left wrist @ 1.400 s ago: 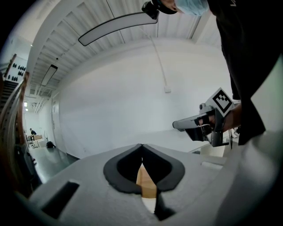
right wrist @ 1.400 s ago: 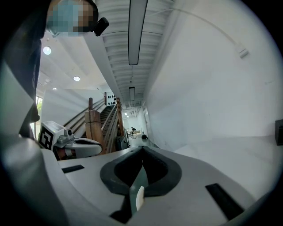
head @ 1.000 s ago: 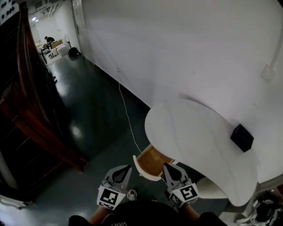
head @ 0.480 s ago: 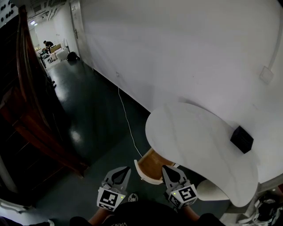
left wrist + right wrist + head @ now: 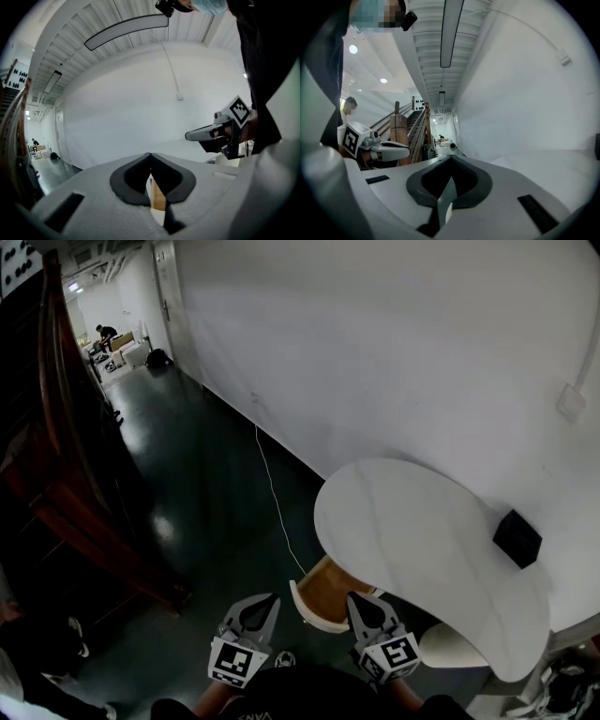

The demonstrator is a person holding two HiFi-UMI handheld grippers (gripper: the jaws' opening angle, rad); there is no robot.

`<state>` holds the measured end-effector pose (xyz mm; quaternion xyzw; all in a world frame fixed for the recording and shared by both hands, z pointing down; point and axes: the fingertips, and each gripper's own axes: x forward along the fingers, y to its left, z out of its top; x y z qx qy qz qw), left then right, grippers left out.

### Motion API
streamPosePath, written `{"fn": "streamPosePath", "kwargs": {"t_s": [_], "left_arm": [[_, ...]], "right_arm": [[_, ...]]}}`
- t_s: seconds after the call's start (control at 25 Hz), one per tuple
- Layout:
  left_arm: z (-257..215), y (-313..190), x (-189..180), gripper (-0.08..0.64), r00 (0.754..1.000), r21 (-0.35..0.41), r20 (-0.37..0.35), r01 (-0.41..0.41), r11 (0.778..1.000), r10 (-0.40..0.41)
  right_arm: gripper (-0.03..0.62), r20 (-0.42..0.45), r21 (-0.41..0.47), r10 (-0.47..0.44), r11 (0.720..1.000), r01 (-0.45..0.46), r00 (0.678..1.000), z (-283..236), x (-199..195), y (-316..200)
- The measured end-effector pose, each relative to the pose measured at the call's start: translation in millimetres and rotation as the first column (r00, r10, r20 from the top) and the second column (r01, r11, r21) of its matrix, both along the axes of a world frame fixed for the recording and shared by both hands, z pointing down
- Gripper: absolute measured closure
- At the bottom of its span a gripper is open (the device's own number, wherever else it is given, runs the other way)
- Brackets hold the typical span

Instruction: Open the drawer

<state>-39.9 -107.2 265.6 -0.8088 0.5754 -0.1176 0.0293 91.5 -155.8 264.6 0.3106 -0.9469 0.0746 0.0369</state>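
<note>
Your left gripper (image 5: 262, 607) has its jaws closed with nothing between them; in the left gripper view (image 5: 150, 157) the dark pads meet at the tip, and only a strip of the drawer's wood shows through the slit lower down. Your right gripper (image 5: 361, 607) is the same: in the right gripper view (image 5: 451, 158) its jaws are together and empty. You hold both low in front of you, side by side and apart, pointing nearly level toward the table (image 5: 422, 521). The drawer (image 5: 323, 585) is pulled out from under the near left edge of the white tabletop, with its wooden inside open to view and its curved white front facing you. In the head view it sits between your two grippers. The tip of the right one lies just beside the drawer's right corner, and whether it touches cannot be told, while the left one is clear of it. A black box (image 5: 517, 538) rests on the far right of the tabletop, near the white wall (image 5: 394, 343). A thin white cable (image 5: 272, 493) runs along the dark floor (image 5: 197, 474) beside the wall and toward the drawer. Dark wooden stairs (image 5: 66, 474) rise on your left, and a person (image 5: 105, 332) stands far down the corridor.
</note>
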Motion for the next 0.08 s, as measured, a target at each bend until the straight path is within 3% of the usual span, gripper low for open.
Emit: {"fn": "streamPosePath", "kwargs": {"t_s": [0.08], "left_arm": [[2.1, 0.0, -0.9, 0.543, 1.000, 0.000, 0.004, -0.002, 1.000, 0.002]], "right_arm": [[0.589, -0.002, -0.005, 0.000, 1.000, 0.000, 1.000, 0.7, -1.2, -0.1]]}}
